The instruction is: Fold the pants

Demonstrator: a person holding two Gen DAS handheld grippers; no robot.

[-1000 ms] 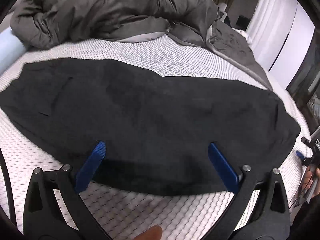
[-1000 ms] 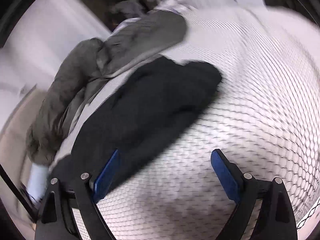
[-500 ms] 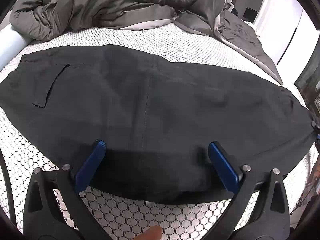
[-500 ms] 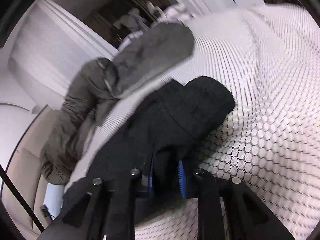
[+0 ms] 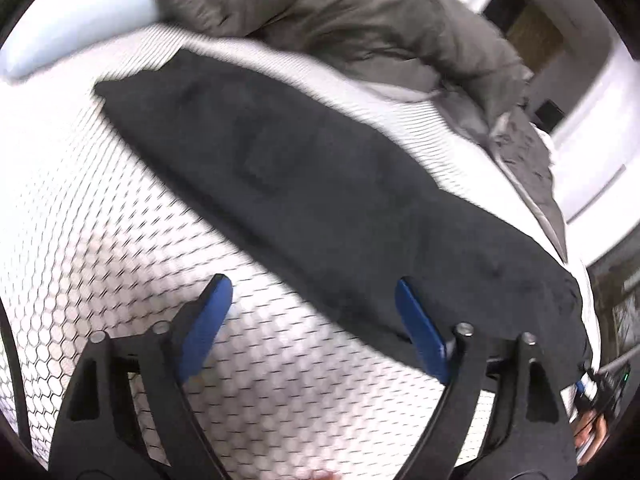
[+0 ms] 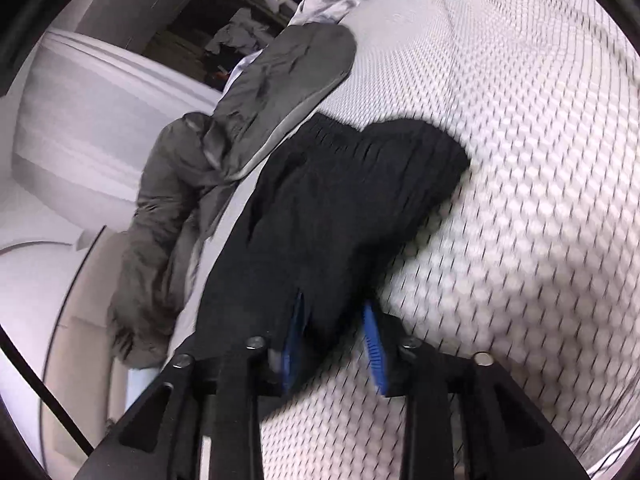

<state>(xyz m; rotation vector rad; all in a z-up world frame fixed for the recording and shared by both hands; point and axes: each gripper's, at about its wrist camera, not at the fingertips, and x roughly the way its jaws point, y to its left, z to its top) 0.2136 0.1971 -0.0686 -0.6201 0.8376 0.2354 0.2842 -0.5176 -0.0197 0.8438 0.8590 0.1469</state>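
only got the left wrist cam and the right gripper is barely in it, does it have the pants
observer: yes, a bunch of the black pants sits between the pads of the right gripper, and its jaws are opening
operator: what's at the far end from it
observer: a gathered, ribbed edge that looks like the waistband, lying flat on the honeycomb mattress
operator: anything crowding that end
observer: the grey duvet comes right up beside that waistband corner; i can't tell if they touch
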